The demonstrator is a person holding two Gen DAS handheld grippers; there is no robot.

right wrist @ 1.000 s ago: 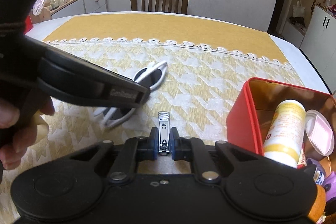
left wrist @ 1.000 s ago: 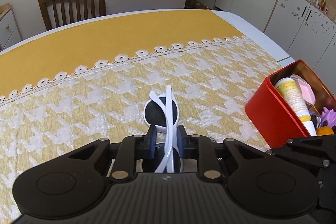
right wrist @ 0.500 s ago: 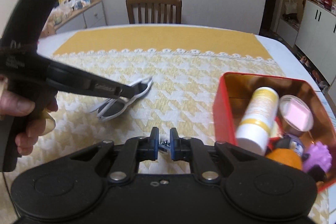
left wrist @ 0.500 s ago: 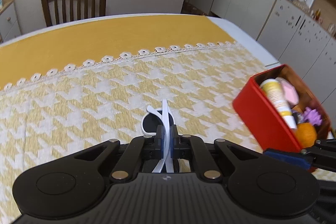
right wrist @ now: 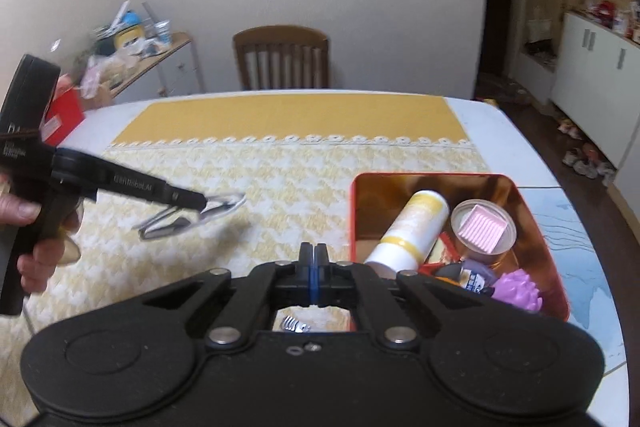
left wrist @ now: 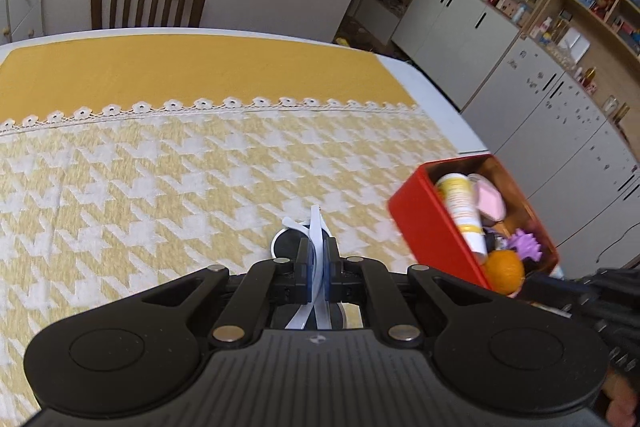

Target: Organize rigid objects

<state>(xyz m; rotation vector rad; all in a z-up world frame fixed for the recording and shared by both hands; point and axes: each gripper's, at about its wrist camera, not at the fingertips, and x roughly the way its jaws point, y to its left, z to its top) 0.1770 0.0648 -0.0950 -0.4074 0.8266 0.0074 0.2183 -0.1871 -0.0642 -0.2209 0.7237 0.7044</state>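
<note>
Your left claw (left wrist: 317, 263) is clenched on the white-framed dark-lens sunglasses (left wrist: 310, 247), lifted above the yellow houndstooth table (left wrist: 160, 179), while your right claw (right wrist: 314, 275) pinches the small metal nail clipper (right wrist: 295, 325) beside the red rectangular tin (right wrist: 558, 267).

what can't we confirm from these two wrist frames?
- Right tool: jaws closed; the metal nail clipper shows only as a sliver through the tool body, so the grip is unconfirmed.
- White-framed sunglasses: left wrist view, near lens hidden behind the left tool; motion-blurred in the right wrist view.
- Red rectangular tin: its near end is covered by the right tool's body.
</note>
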